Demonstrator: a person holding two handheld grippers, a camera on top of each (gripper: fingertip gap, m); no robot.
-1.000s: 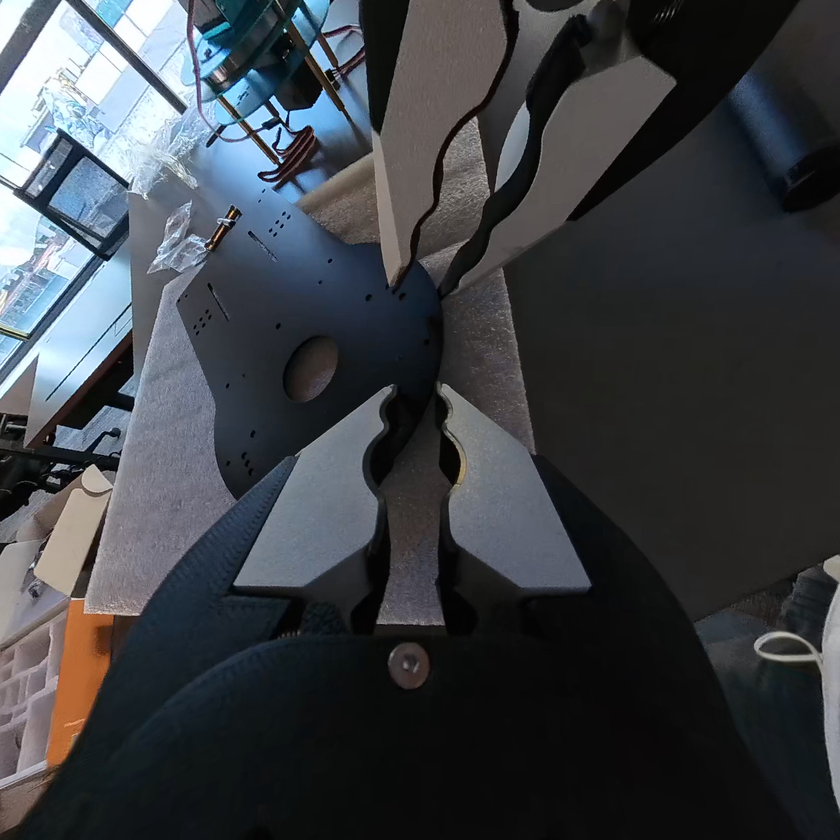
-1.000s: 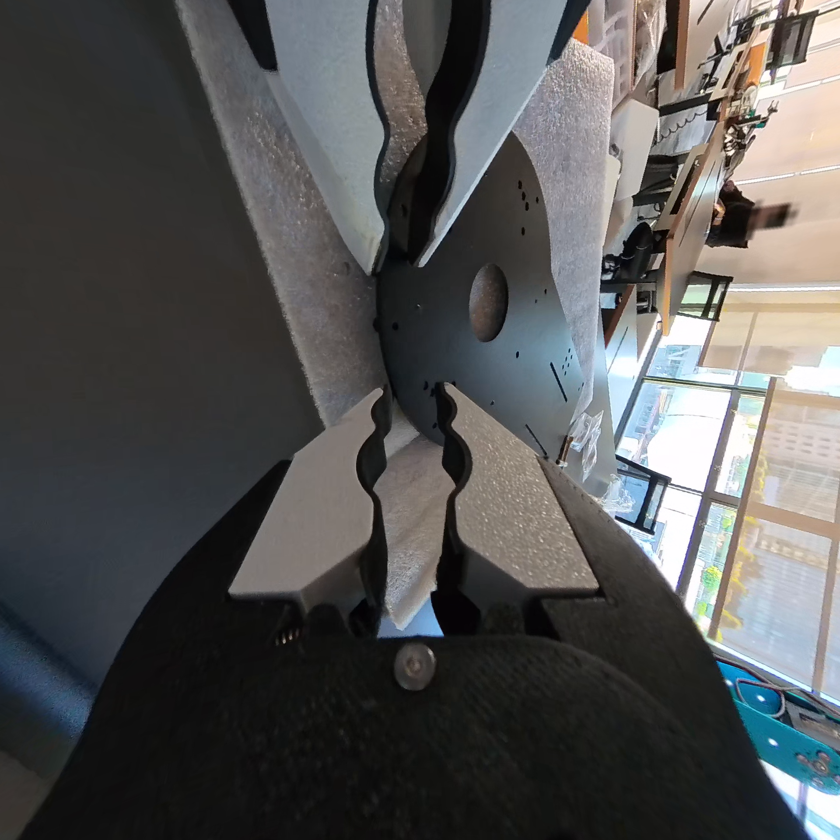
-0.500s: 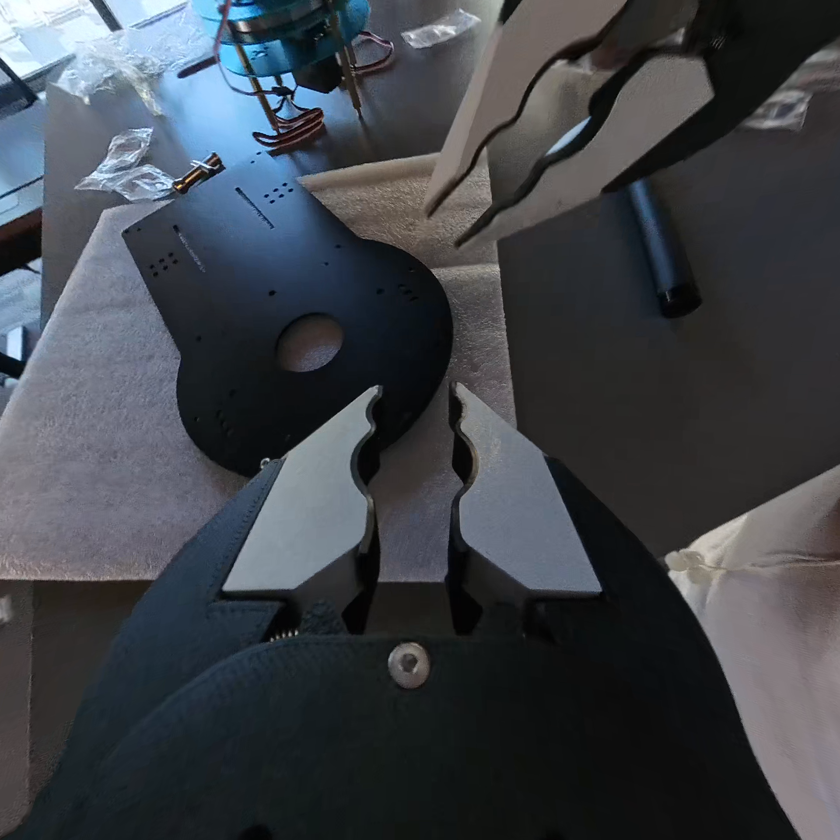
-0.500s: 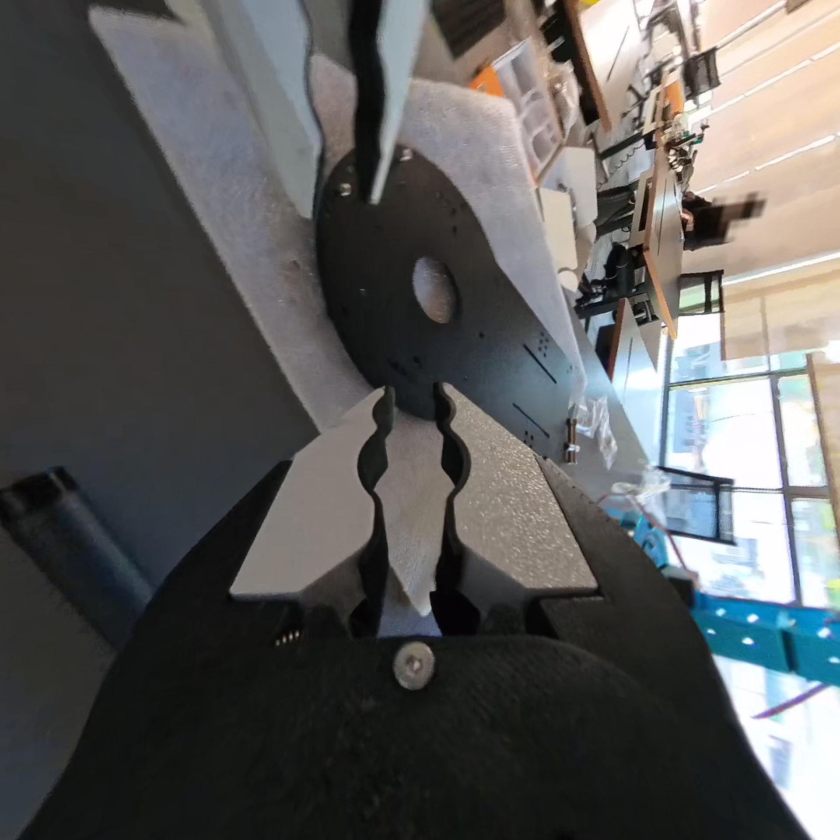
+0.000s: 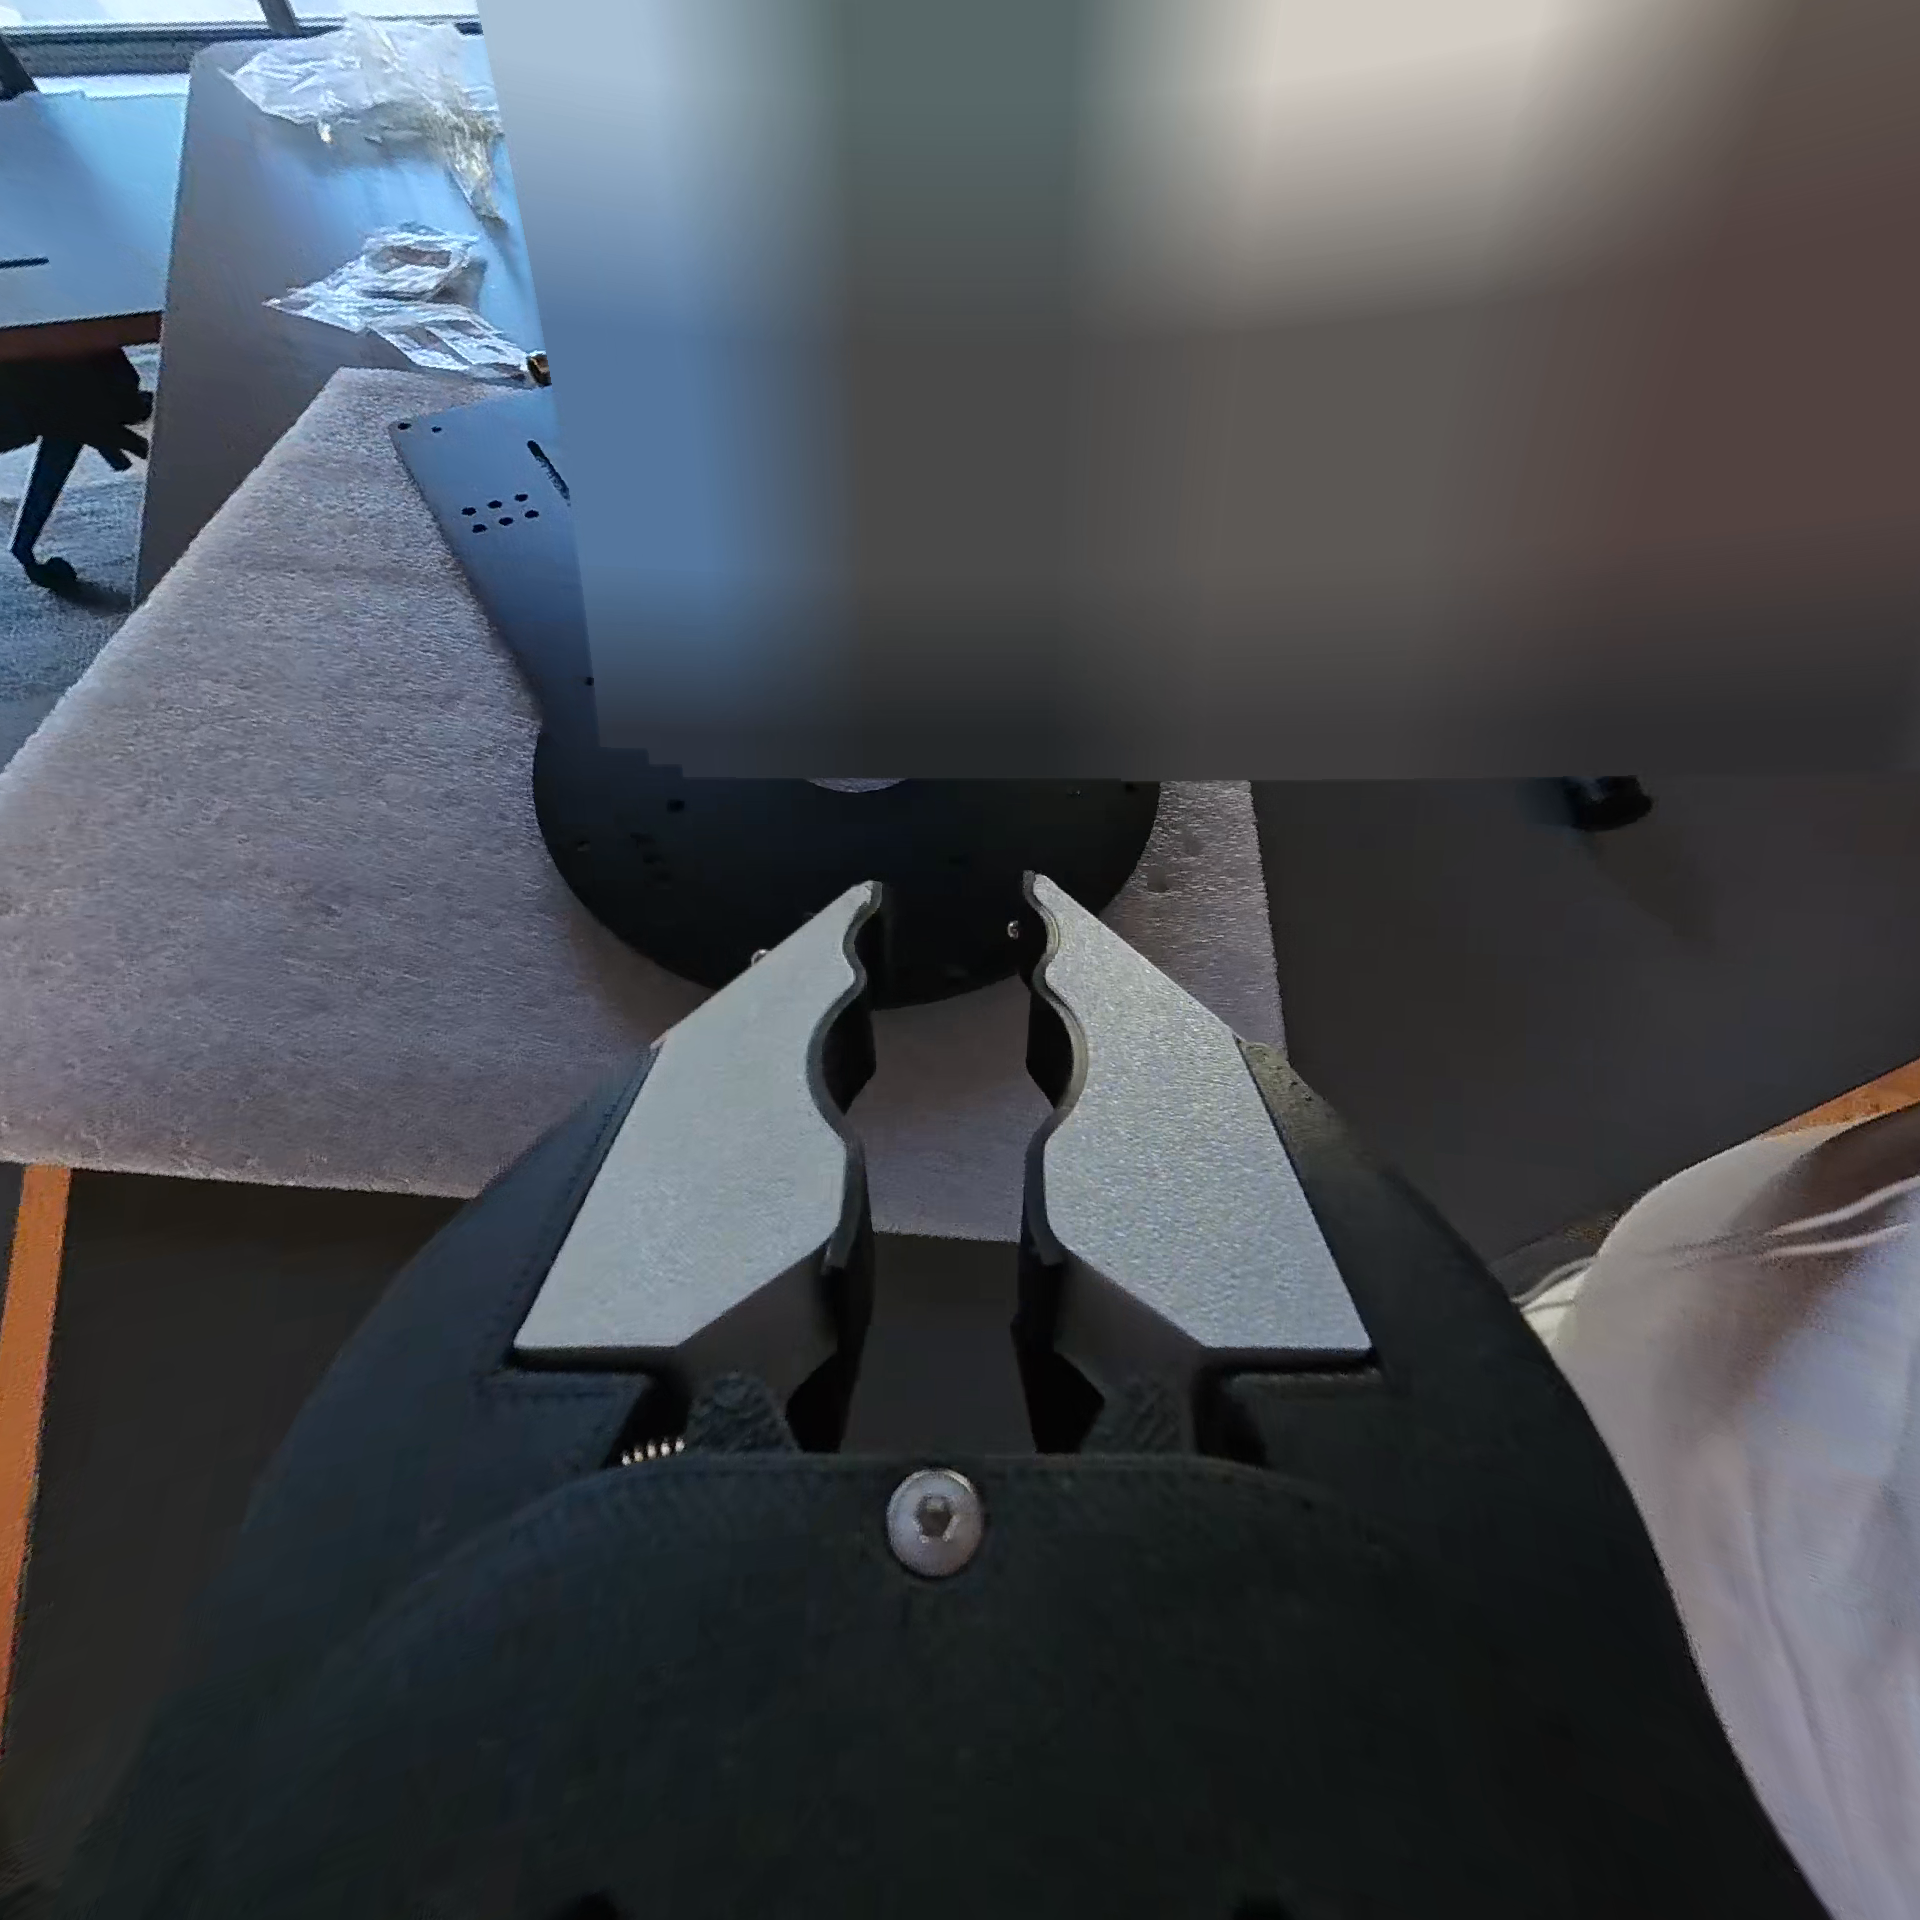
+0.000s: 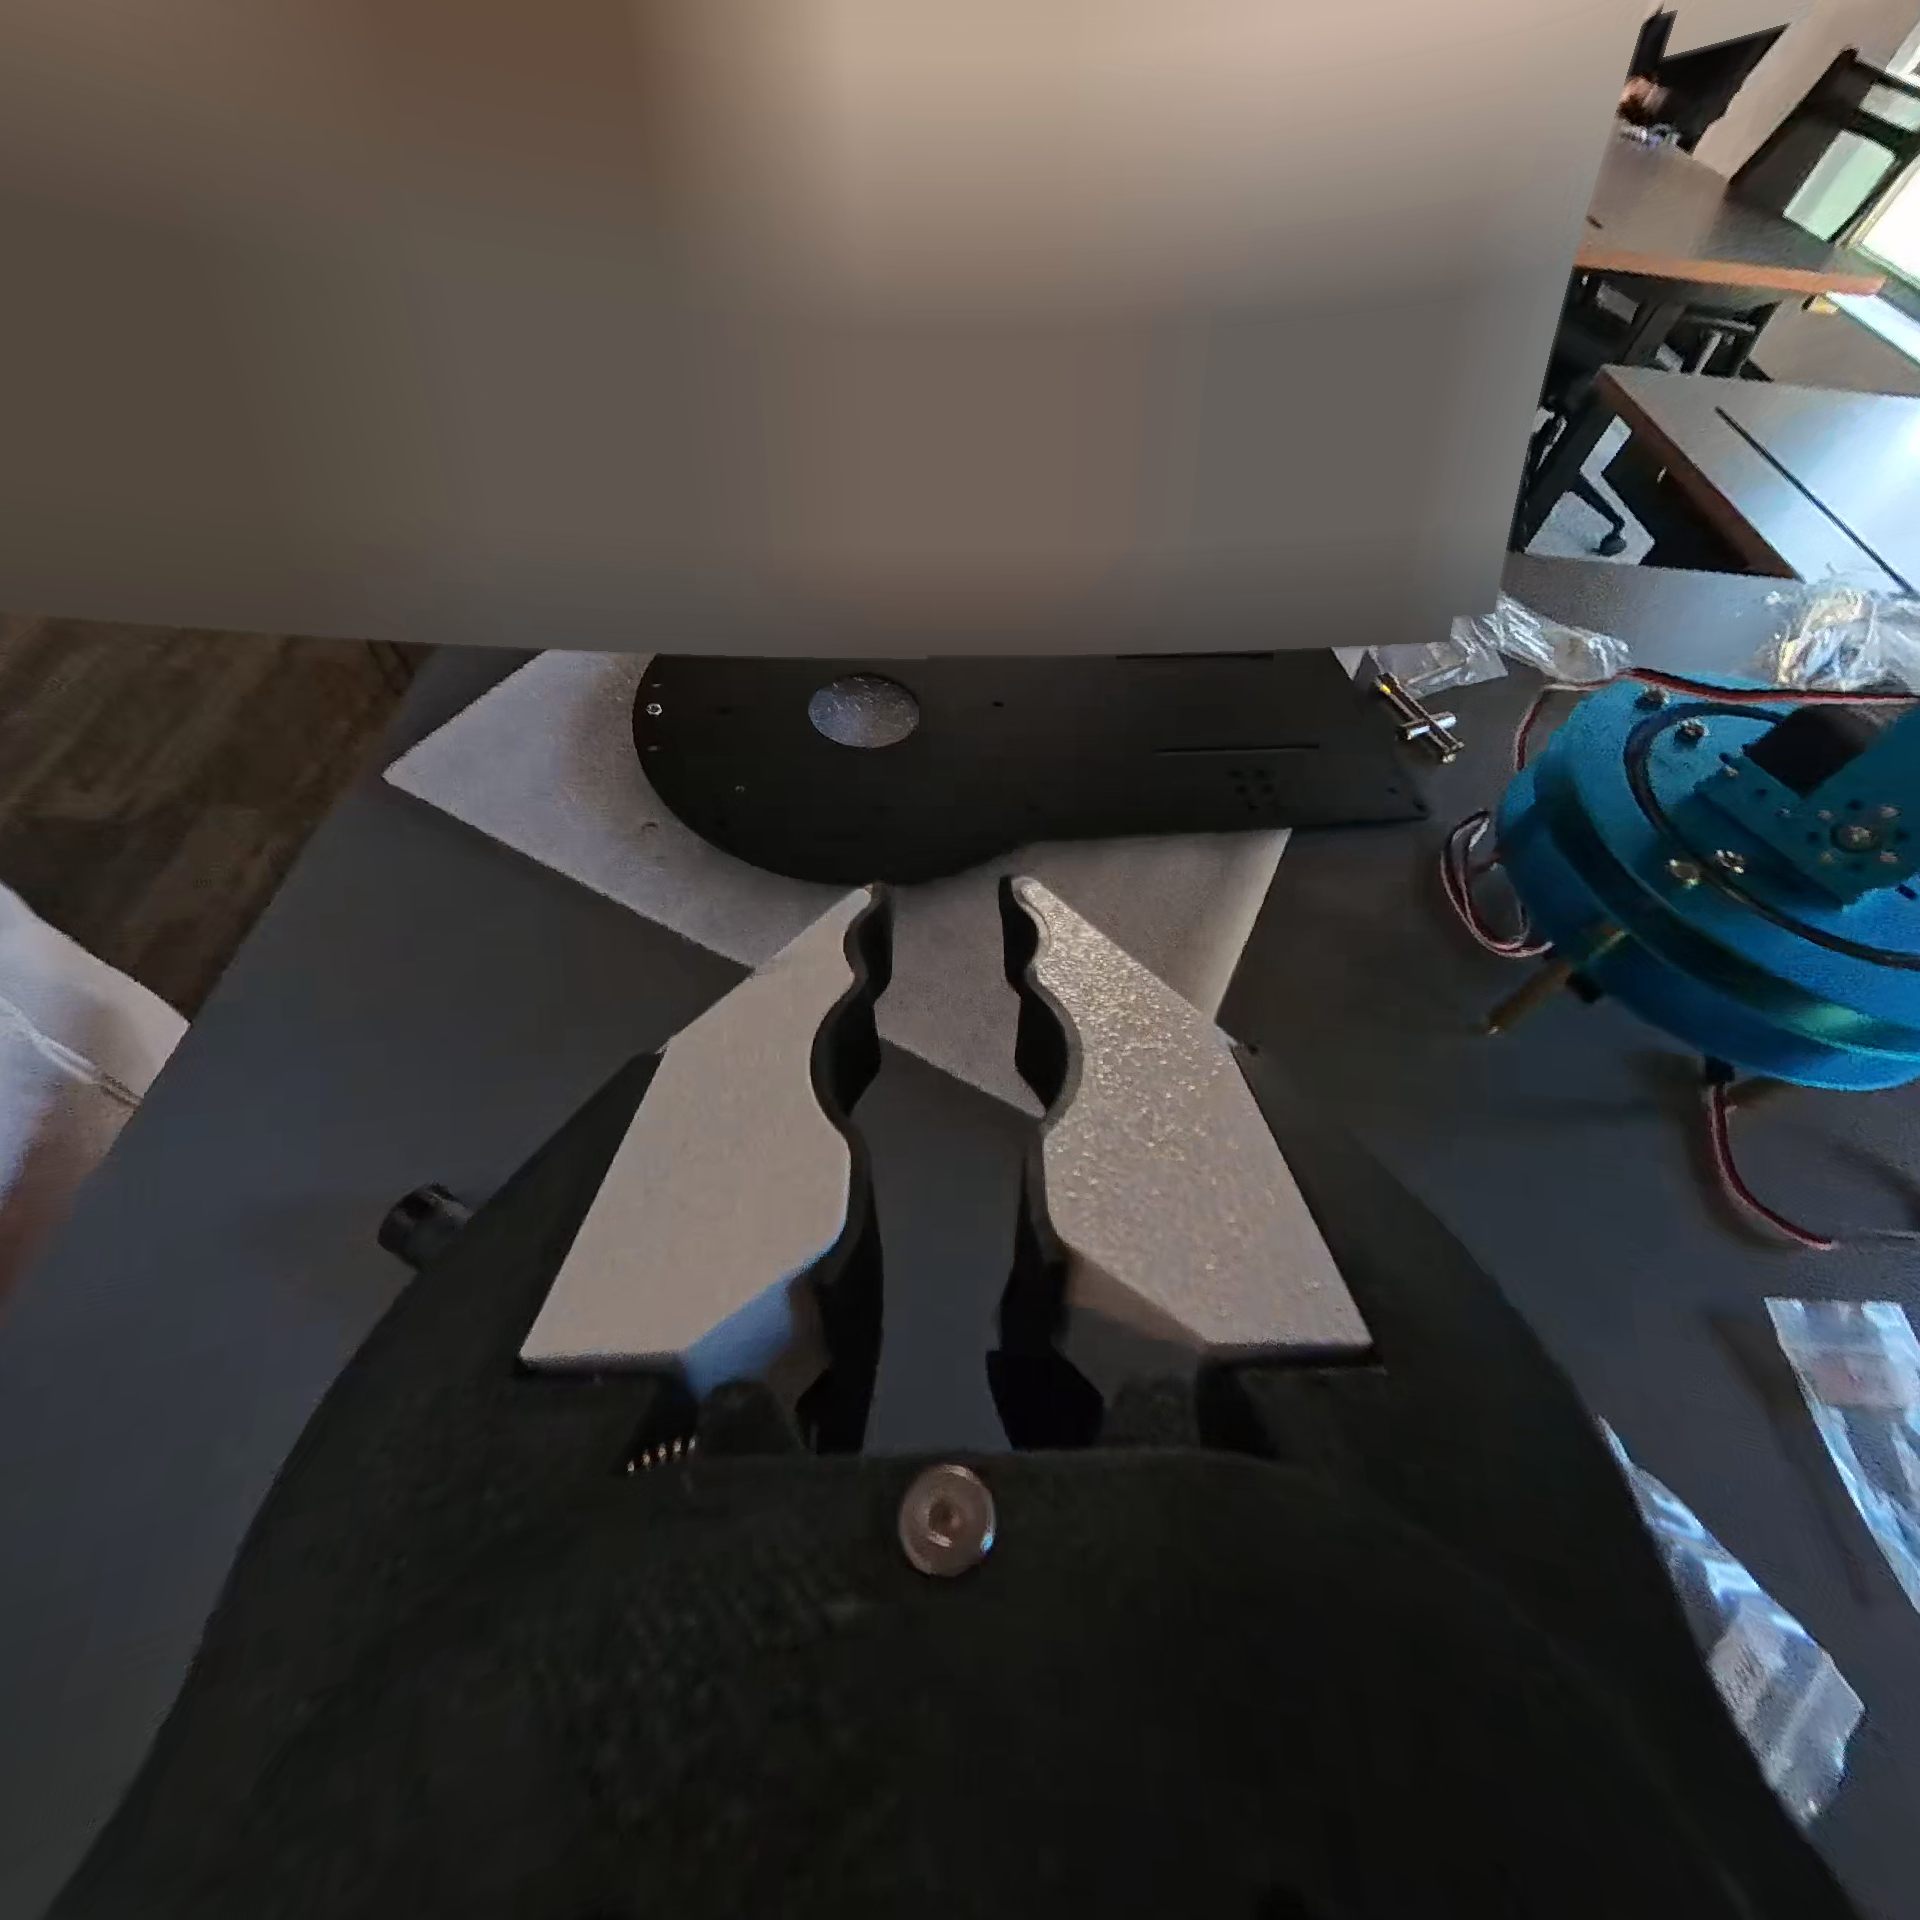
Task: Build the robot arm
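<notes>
Lying flat across a dark grey table (image 6: 1558,1247), a sheet of pale grey foam padding (image 5: 260,883) carries a black metal plate (image 6: 987,790). The plate has a rounded end with a round hole (image 6: 862,711) through it, a straighter end with slots, and many small drilled holes. A large blurred patch covers the upper part of both views and hides the rest of the plate.

To the right of the plate in the right wrist view, a blue round mechanical assembly (image 6: 1704,914) rests on the table, with red and white wires (image 6: 1756,1184) trailing from it. Clear plastic bags (image 5: 405,301) lie crumpled on the table beyond the foam, and another clear bag (image 6: 1839,1403) lies near the right gripper. A short brass and silver standoff (image 6: 1418,717) sits just beside the plate's straight end. A small black cylinder (image 6: 421,1226) lies on the table to the left of the right gripper.

The left gripper (image 5: 951,894) hovers over the rounded edge of the plate, its two grey fingers spread apart with nothing between them. The right gripper (image 6: 940,894) hovers just short of the plate's rounded edge, over the foam, its fingers likewise parted and empty. White cloth (image 5: 1766,1455) shows at the right edge of the left wrist view.
</notes>
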